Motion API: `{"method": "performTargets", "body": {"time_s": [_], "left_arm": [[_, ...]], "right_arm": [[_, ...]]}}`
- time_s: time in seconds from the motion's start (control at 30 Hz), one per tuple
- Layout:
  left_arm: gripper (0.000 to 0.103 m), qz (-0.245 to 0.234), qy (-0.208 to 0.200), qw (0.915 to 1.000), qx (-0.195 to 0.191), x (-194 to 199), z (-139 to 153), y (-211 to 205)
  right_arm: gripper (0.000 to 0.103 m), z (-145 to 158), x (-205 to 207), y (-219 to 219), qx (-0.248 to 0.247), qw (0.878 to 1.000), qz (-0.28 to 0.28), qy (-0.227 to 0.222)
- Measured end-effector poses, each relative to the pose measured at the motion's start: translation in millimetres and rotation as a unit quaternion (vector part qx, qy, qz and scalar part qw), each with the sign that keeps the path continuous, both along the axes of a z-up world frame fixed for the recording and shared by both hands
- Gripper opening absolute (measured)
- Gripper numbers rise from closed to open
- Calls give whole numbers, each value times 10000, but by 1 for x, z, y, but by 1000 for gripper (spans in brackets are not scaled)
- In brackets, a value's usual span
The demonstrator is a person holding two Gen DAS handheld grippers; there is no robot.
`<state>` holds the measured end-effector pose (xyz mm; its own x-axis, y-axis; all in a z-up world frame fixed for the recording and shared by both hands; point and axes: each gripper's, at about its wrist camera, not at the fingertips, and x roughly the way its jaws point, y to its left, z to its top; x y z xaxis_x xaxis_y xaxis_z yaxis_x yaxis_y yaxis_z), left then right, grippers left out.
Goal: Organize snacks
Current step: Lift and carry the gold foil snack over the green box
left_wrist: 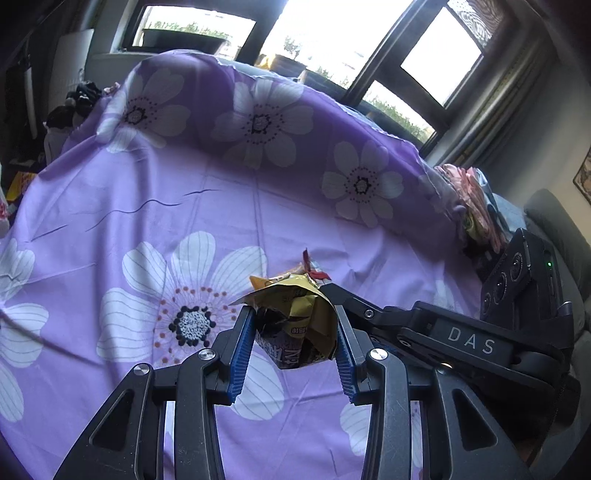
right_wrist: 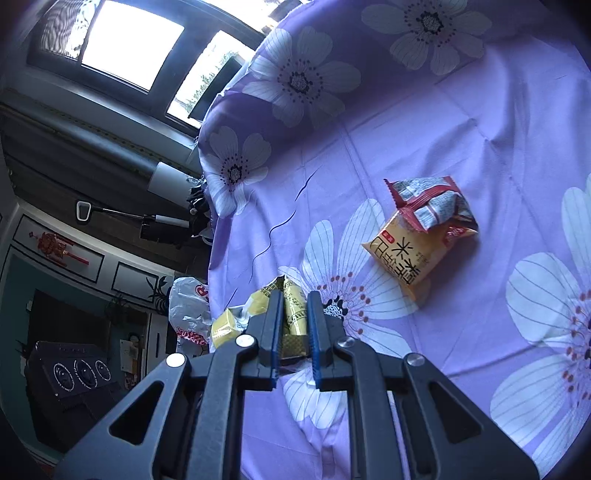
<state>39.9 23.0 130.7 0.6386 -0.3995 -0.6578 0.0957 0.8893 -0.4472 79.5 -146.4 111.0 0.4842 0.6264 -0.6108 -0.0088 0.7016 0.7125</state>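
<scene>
My left gripper (left_wrist: pixel 295 314) is shut on a crumpled yellow and purple snack packet (left_wrist: pixel 295 325) and holds it above the purple flowered cloth (left_wrist: pixel 258 206). My right gripper (right_wrist: pixel 291 299) is shut on the edge of the same yellow packet (right_wrist: pixel 293 314); its body shows at the right in the left wrist view (left_wrist: pixel 461 339). On the cloth in the right wrist view lie an orange snack packet (right_wrist: pixel 402 254) and a red and grey packet (right_wrist: pixel 432 203) resting partly on it. Their tips show behind the held packet in the left wrist view (left_wrist: pixel 314 269).
A white and red plastic bag (right_wrist: pixel 188 314) hangs off the cloth's left edge. Folded pink clothes (left_wrist: pixel 472 199) lie at the cloth's right edge by a grey sofa (left_wrist: pixel 554 221). Windows (left_wrist: pixel 332 29) stand behind the table.
</scene>
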Motion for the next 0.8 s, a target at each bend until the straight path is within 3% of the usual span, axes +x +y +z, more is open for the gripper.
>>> {"method": "performTargets", "body": {"time_s": [0.4,0.8], "left_arm": [[41,-230,-287,9991,224,-26,18,-39],[41,-722,-537,9959,130,-29,29,-87]], "right_arm": [[14,13,-34,-39,74,9993,-213,-309],[14,26,-52,-93,165,9962,-616,-596]]}}
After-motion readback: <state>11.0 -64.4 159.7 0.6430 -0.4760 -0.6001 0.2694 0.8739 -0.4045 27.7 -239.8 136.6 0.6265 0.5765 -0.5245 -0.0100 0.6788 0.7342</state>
